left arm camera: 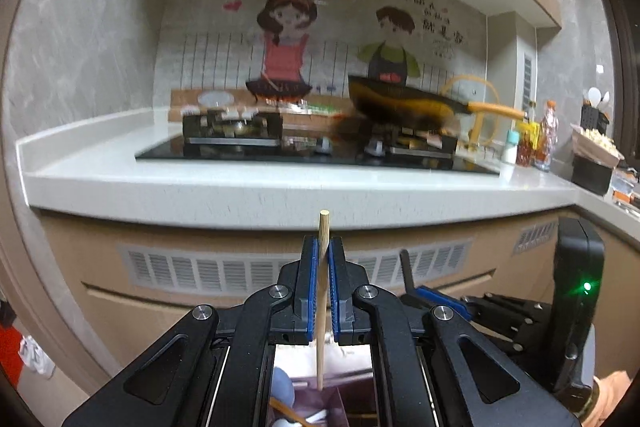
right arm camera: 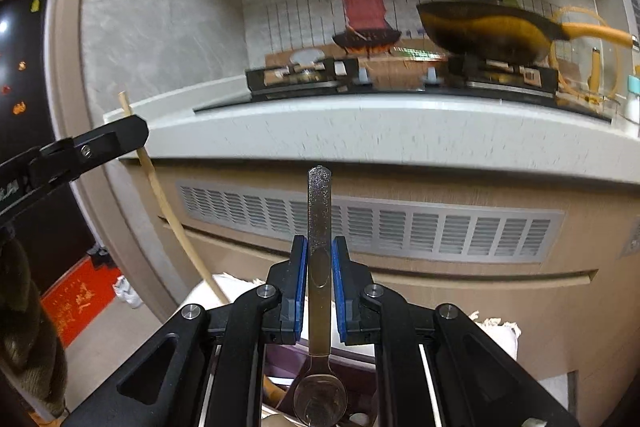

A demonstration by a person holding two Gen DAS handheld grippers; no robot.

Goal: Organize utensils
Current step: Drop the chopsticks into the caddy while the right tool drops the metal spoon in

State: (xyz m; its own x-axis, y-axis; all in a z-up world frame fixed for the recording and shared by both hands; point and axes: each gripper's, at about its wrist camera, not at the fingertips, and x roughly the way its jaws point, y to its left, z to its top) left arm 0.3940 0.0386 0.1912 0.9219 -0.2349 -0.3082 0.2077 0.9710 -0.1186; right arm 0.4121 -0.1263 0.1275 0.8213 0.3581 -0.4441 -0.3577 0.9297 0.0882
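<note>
left wrist view: left gripper (left arm camera: 324, 247) pinching wooden chopstick (left arm camera: 322, 291) upright over purple box (left arm camera: 332, 403) of utensils; thin round stick, likely to pivot or slide through pads. right wrist view: right gripper (right arm camera: 319, 247) pinching metal spoon (right arm camera: 319, 267) by handle, bowl hanging low; slick, bottom-heavy, could swing, slip, knock other utensils.

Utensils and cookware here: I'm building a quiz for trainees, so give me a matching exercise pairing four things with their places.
Things:
1. wooden chopstick
2. metal spoon
3. wok
4. white countertop

Places:
A. on the right burner
B. clamped in the right gripper
C. around the black cooktop
D. clamped in the left gripper

Pairs: 1-D, 2-B, 3-A, 4-C
</note>
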